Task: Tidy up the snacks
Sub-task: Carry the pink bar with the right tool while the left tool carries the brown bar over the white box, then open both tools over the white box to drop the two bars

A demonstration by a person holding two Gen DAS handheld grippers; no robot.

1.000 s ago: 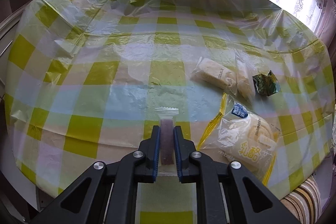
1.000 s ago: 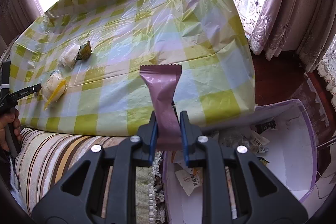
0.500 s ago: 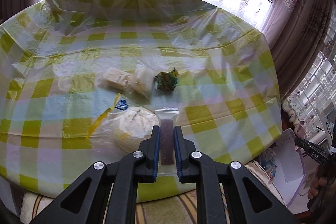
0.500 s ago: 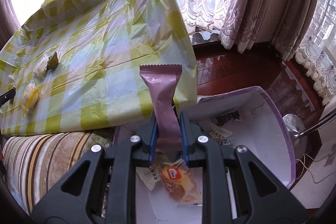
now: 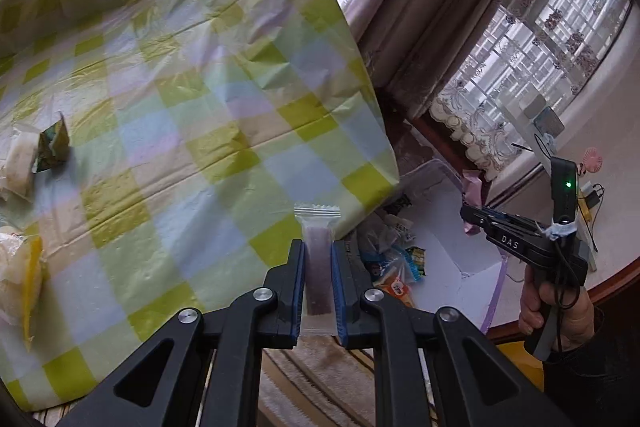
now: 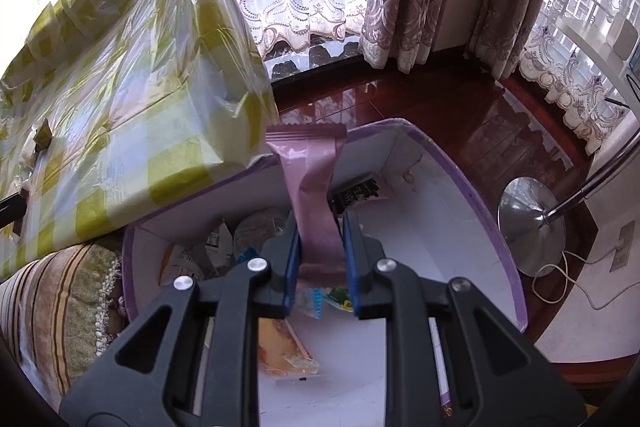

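Above the purple-rimmed box [image 6: 460, 183], the right gripper [image 6: 319, 259] grasps one pink wrapper [image 6: 312, 183]; beside the box, the left gripper [image 5: 318, 291] clamps one clear-wrapped bar [image 5: 318, 251].

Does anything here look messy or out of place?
A crumpled green wrapper lies on the checked table beside wrapped snacks. The box on the floor holds a loose jumble of packets. Nothing looks spilled or broken.

A: Where does the left wrist view look from?
B: From behind the left claw [image 5: 318, 267], above the desk [image 5: 208, 131] edge, facing its right corner and the box [image 5: 452, 251] beyond.
A: And the right wrist view?
B: Close above the same box [image 6: 472, 195], looking down into it; the desk [image 6: 132, 115] corner is shared.
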